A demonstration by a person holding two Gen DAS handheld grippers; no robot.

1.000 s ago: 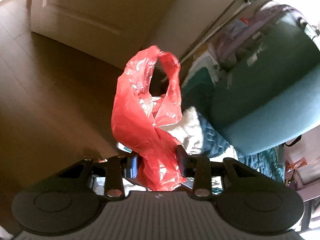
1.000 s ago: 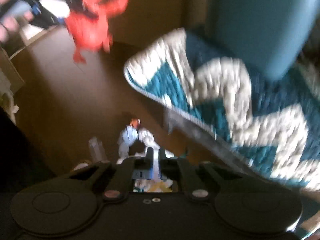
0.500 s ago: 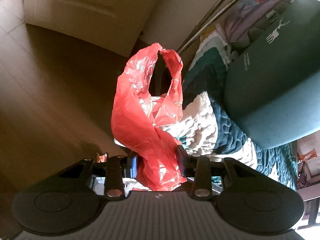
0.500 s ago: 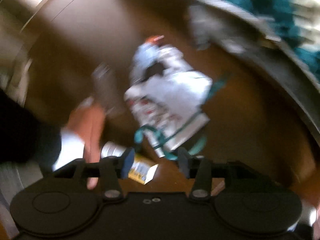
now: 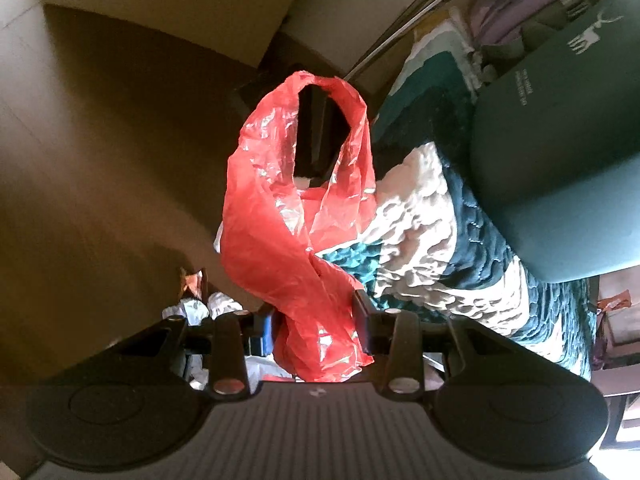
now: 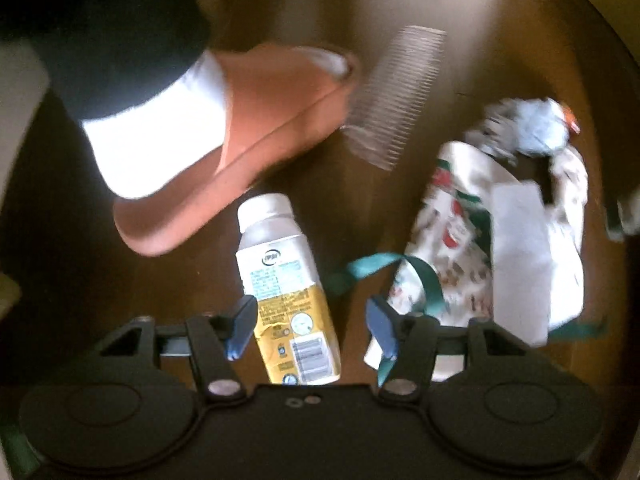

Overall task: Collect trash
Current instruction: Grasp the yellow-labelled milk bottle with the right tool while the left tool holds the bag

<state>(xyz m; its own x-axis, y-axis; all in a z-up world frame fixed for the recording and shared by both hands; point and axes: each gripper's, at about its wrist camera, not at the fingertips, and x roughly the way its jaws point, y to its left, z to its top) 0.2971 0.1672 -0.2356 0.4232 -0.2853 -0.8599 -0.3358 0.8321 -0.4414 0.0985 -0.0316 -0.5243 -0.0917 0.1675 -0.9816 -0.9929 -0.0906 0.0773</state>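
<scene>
Right gripper [image 6: 310, 326] points almost straight down at the floor, jaws opening, a white-and-yellow carton [image 6: 286, 300] lying between them (not pinched); a printed gift bag [image 6: 500, 256] beside it. Left gripper [image 5: 314, 324], angled steeply down, is clamped on the red plastic bag [image 5: 296, 208], a quilt [image 5: 432, 240] beyond.

Right gripper [image 6: 310, 326]: pointing down at a brown wooden floor [image 6: 500, 20], jaws opening, blue-padded fingers [image 6: 242, 326] set apart.

Drink carton [image 6: 286, 292]: white and yellow, white cap, lying flat between the fingers, close beside the left one, cap end away from the gripper; no pad pressing on it.

Gift bag [image 6: 496, 240]: white, printed, green ribbon handles, lying ahead and right of the right finger.

Comb [image 6: 394, 96]: pale, farther ahead.

Slipper [image 6: 240, 136]: orange, worn over a white sock, ahead and left.
</scene>
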